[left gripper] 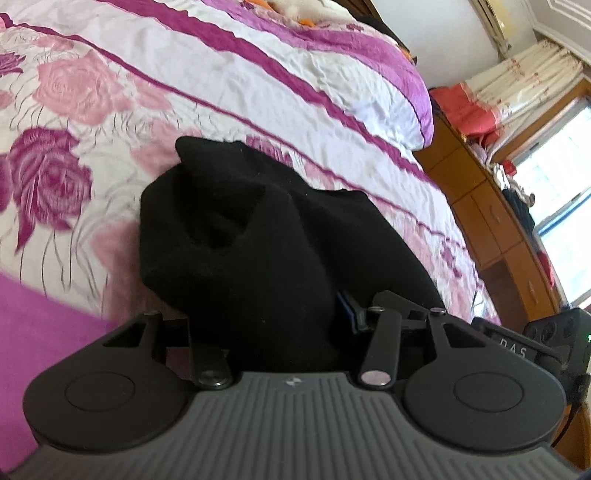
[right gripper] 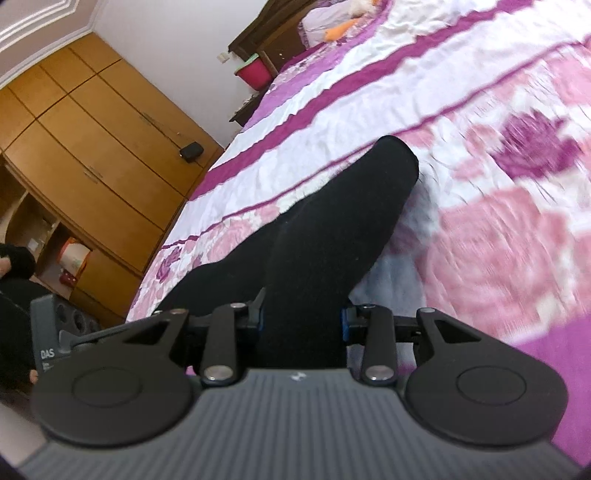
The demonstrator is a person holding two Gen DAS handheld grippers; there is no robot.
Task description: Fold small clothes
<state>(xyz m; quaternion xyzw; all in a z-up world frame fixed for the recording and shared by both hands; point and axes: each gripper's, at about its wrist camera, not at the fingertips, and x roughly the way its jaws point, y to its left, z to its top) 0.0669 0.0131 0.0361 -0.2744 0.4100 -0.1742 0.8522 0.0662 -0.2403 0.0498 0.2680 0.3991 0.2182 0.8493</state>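
Note:
A small black knit garment (left gripper: 236, 236) hangs bunched over the floral bedspread (left gripper: 74, 110). My left gripper (left gripper: 266, 325) is shut on one end of it; the cloth hides the fingertips. In the right wrist view the same black garment (right gripper: 332, 229) stretches forward as a long narrow piece with a rounded end. My right gripper (right gripper: 303, 321) is shut on its near end, blue pads showing on both sides of the cloth. The other gripper's body shows at the edge of each view (left gripper: 546, 339) (right gripper: 48, 332).
The bed (right gripper: 480, 184) has a pink, purple and white rose cover, with pillows at its head (left gripper: 303, 14). A wooden wardrobe (right gripper: 92, 147) stands to one side and low wooden cabinets under a bright window (left gripper: 498, 221) to the other. A red bin (right gripper: 255, 72) sits by the headboard.

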